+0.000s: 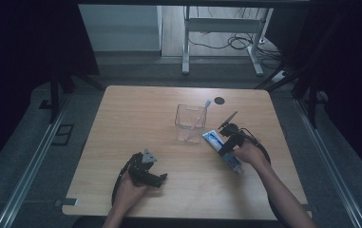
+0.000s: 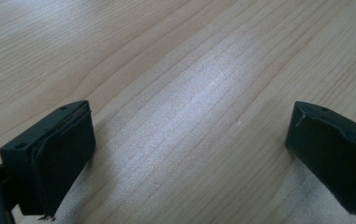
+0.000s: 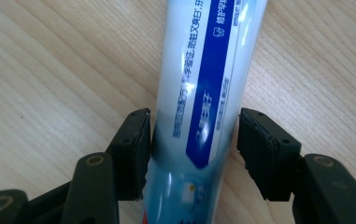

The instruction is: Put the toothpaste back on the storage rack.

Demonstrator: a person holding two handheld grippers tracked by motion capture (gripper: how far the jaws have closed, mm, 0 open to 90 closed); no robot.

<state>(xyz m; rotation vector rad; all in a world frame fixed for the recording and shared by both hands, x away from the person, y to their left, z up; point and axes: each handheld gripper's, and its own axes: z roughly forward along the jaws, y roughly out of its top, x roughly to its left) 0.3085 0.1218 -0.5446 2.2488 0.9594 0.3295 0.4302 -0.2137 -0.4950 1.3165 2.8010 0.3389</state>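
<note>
A white and blue toothpaste tube point(image 1: 213, 139) lies flat on the wooden table point(image 1: 136, 114), right of centre. My right gripper point(image 1: 227, 152) straddles its middle from above. In the right gripper view the tube point(image 3: 203, 70) runs up between the two black pads; the left pad point(image 3: 136, 144) rests against its side, while a sliver of wood shows beside the right pad, so my right gripper point(image 3: 193, 140) is open around it. My left gripper point(image 1: 163, 178) rests on the table near the front left, open point(image 2: 189, 154) over bare wood.
A clear plastic cup point(image 1: 190, 124) with a pink toothbrush point(image 1: 200, 114) leaning in it stands just left of the tube's far end. A small black disc point(image 1: 219, 100) lies behind it near the far edge. Desk legs and cables sit beyond the table.
</note>
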